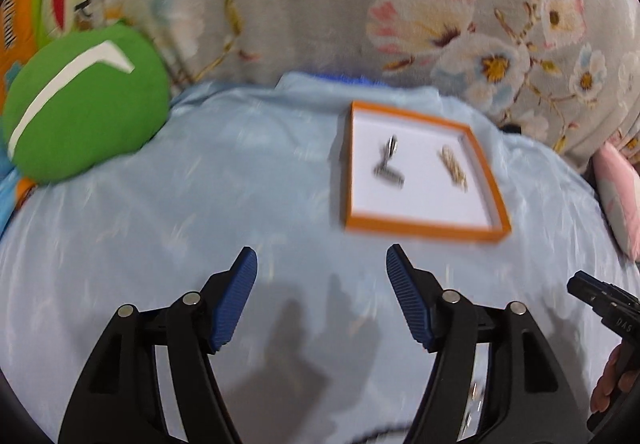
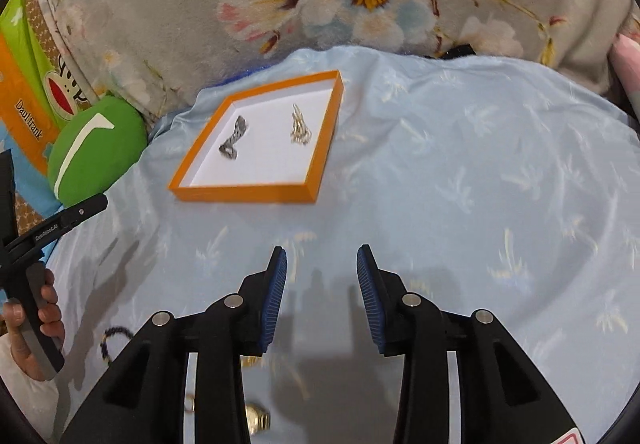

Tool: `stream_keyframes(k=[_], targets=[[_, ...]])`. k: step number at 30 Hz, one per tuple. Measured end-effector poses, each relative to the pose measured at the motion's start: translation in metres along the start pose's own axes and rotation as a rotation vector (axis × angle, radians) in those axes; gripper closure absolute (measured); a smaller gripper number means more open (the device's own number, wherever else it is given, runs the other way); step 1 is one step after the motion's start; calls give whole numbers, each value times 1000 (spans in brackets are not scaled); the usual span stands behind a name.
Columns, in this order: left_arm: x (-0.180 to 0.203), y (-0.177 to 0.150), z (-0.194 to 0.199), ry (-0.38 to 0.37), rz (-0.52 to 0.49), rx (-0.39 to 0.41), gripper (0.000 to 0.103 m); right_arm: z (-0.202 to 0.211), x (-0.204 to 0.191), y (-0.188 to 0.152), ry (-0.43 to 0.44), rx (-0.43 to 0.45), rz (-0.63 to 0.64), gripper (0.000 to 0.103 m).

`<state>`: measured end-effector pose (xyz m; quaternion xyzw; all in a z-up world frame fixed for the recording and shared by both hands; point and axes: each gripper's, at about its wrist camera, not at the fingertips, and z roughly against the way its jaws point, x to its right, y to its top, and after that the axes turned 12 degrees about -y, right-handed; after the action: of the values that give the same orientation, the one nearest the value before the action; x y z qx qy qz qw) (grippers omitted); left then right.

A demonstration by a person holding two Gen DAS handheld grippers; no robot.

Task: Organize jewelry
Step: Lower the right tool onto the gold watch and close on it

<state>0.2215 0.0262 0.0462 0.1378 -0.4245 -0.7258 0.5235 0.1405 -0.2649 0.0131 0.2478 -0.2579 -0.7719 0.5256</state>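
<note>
My left gripper (image 1: 322, 266) stands wide open over the pale blue cloth (image 1: 224, 180) with nothing between its pads. My right gripper (image 2: 322, 264) is parted more narrowly, also empty. The orange tray (image 2: 182, 188) lies ahead, well apart from both, holding a silver piece (image 2: 233, 142) and a gold piece (image 2: 299, 126). Only the right wrist view shows a gold watch (image 2: 256, 418) and a dark beaded loop (image 2: 110, 340) down by my fingers, outside the tray. The left view is blurred, but it alone shows most of the green cushion (image 1: 86, 104).
</note>
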Motion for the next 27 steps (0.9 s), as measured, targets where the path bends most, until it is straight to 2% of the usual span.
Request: stream_keyframes(k=[4, 7, 10, 12, 14, 20, 24, 27], targets=[[-1, -46, 19, -32, 74, -52, 38, 16, -6, -45, -21, -24, 1, 67], [3, -74, 29, -22, 89, -58, 38, 28, -18, -67, -37, -16, 31, 67], [8, -90, 35, -37, 107, -72, 38, 36, -27, -80, -10, -24, 32, 67], [14, -96, 40, -49, 109, -67, 38, 39, -33, -87, -12, -27, 44, 67], [20, -101, 43, -23, 78, -56, 38, 44, -42, -92, -25, -14, 75, 67], [27, -107, 45, -13, 51, -61, 38, 46, -55, -99, 9, -31, 85, 65], [24, -107, 44, -20, 68, -69, 38, 42, -63, -101, 1, -55, 100, 65], [20, -107, 43, -29, 93, -73, 38, 34, -59, -97, 3, -89, 55, 65]])
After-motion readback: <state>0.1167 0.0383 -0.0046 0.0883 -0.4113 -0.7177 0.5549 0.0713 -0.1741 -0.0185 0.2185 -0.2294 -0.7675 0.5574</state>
